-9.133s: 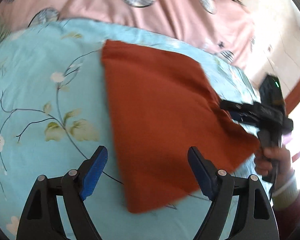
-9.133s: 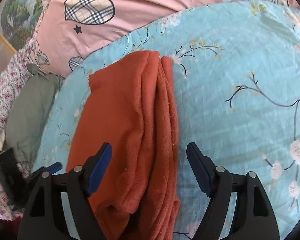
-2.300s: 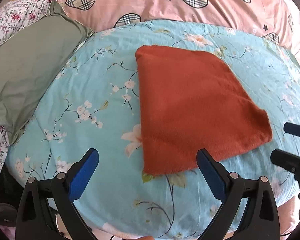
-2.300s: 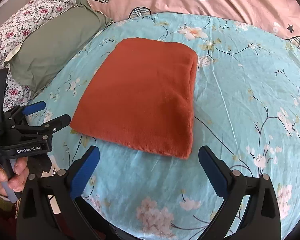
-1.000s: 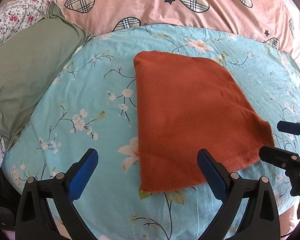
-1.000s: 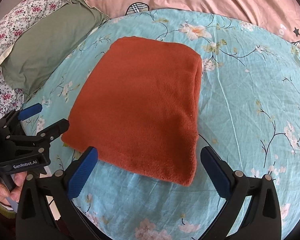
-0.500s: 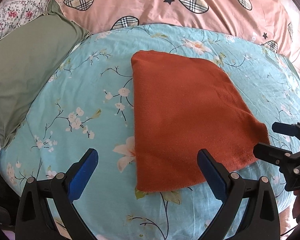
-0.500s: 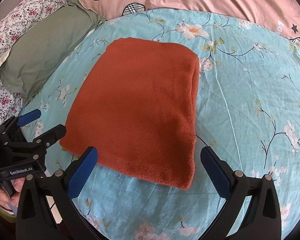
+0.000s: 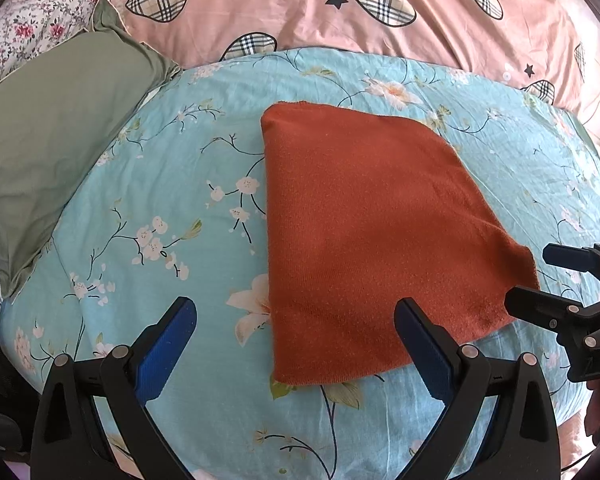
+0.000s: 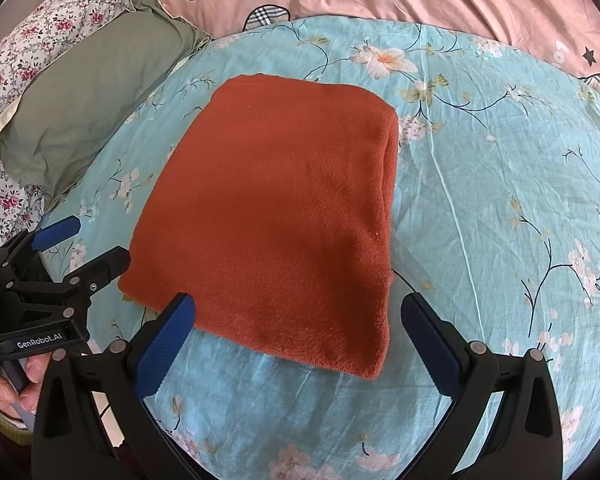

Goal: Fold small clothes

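Item: rust-orange garment [image 10: 284, 216], one piece, soft knit or fleece. Condition: lying folded into a compact, roughly rectangular stack on the turquoise floral bedspread [image 10: 500, 184], near the middle of the bed. The layered edges are showing along its right side in the right wrist view; the top face is lying flat and smooth, with no sleeve or loose flap sticking out.

Left claw [image 9: 296, 350]: hanging released, jaws spread wide, holding nothing, its tips sitting over the near left edge of the garment and not touching it, as far as can be told. It is also showing at the left of the right wrist view, jaws apart, just beside the garment's near left corner.

Right claw [image 10: 298, 346]: likewise spread wide and empty, straddling the near right edge of the garment.

Surroundings: green pillow [image 9: 52, 140] lying to the left, well apart; pink cover with plaid hearts [image 9: 340, 12] lying behind.

Progress, as a judgement: the folding of this piece is looking finished or nearly so. What may be remaining is one more halving fold, or a tidying of edges; no other unfolded clothes are appearing in either view.
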The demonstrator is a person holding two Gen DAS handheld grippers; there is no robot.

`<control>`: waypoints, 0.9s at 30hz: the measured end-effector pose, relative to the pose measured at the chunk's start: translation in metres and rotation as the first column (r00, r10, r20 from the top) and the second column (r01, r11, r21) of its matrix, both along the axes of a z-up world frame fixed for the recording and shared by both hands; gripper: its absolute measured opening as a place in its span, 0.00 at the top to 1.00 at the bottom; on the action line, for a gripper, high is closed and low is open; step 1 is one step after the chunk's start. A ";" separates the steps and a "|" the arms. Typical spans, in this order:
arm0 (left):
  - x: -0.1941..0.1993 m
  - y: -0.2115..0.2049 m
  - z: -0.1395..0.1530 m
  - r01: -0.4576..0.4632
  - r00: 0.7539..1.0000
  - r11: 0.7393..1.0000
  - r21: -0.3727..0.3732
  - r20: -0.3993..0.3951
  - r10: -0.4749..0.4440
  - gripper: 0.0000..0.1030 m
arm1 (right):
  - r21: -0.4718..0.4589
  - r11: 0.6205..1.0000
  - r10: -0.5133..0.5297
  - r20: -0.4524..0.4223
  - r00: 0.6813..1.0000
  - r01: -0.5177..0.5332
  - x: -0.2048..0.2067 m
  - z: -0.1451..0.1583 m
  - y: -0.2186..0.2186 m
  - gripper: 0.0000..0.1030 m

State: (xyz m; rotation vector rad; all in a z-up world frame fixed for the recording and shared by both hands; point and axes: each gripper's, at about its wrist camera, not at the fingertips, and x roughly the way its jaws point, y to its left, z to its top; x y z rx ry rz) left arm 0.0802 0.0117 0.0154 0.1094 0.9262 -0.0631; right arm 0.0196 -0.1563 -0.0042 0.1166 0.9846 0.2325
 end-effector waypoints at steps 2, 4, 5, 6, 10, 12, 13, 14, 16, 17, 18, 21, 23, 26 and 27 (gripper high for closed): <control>0.000 0.000 0.000 0.000 1.000 1.000 0.003 -0.002 0.000 0.03 | 0.000 1.000 -0.001 0.000 1.000 0.001 0.000 0.000 0.000 0.01; 0.001 0.000 0.000 0.000 1.000 1.000 0.003 -0.003 0.000 0.03 | 0.000 1.000 0.000 0.001 1.000 0.000 0.000 0.000 0.000 0.01; 0.001 0.000 0.000 -0.001 1.000 1.000 0.002 -0.002 0.001 0.03 | 0.001 1.000 0.000 0.001 1.000 0.000 0.001 0.000 0.000 0.01; 0.000 -0.001 0.000 -0.001 1.000 1.000 0.003 -0.001 0.001 0.03 | 0.002 1.000 -0.001 0.002 1.000 0.001 0.001 0.000 0.000 0.01; 0.001 -0.001 0.000 0.001 1.000 1.000 0.005 0.000 -0.001 0.03 | 0.002 1.000 -0.001 0.000 1.000 0.001 0.002 0.000 0.000 0.01; 0.001 -0.001 0.000 0.004 1.000 1.000 0.006 0.002 -0.004 0.03 | 0.003 1.000 -0.001 0.001 1.000 0.001 0.003 0.000 0.000 0.01; 0.002 -0.001 0.000 0.005 1.000 1.000 0.006 0.002 -0.005 0.03 | 0.002 1.000 0.000 0.001 1.000 0.000 0.003 0.001 0.000 0.01; 0.003 -0.001 0.000 0.006 1.000 1.000 0.006 0.002 -0.006 0.03 | 0.002 1.000 0.000 0.001 1.000 0.000 0.003 0.001 0.000 0.01; 0.004 -0.001 0.000 0.008 1.000 1.000 0.006 0.001 -0.008 0.03 | 0.004 1.000 -0.001 0.001 1.000 0.001 0.004 0.001 0.000 0.01; 0.004 -0.001 0.000 0.008 1.000 1.000 0.006 0.001 -0.008 0.03 | 0.004 1.000 0.000 0.001 1.000 0.000 0.004 0.001 0.000 0.01; 0.004 -0.001 -0.001 0.008 1.000 1.000 0.005 0.001 -0.008 0.03 | 0.004 1.000 0.001 0.001 1.000 -0.001 0.005 0.001 0.000 0.01; 0.005 -0.002 0.000 0.008 1.000 1.000 0.006 -0.001 -0.008 0.03 | 0.006 1.000 -0.001 -0.001 1.000 0.001 0.005 0.001 0.001 0.01; 0.005 -0.002 -0.001 0.008 1.000 1.000 0.003 -0.002 -0.008 0.03 | 0.008 1.000 -0.001 -0.002 1.000 0.001 0.006 0.000 0.000 0.01; 0.005 -0.002 -0.001 0.007 1.000 1.000 0.002 -0.004 -0.007 0.03 | 0.009 1.000 0.000 -0.001 1.000 0.000 0.006 0.000 0.000 0.01; 0.005 -0.002 -0.001 0.007 1.000 1.000 0.002 -0.004 -0.007 0.03 | 0.009 1.000 0.000 -0.001 1.000 0.000 0.006 0.000 0.000 0.01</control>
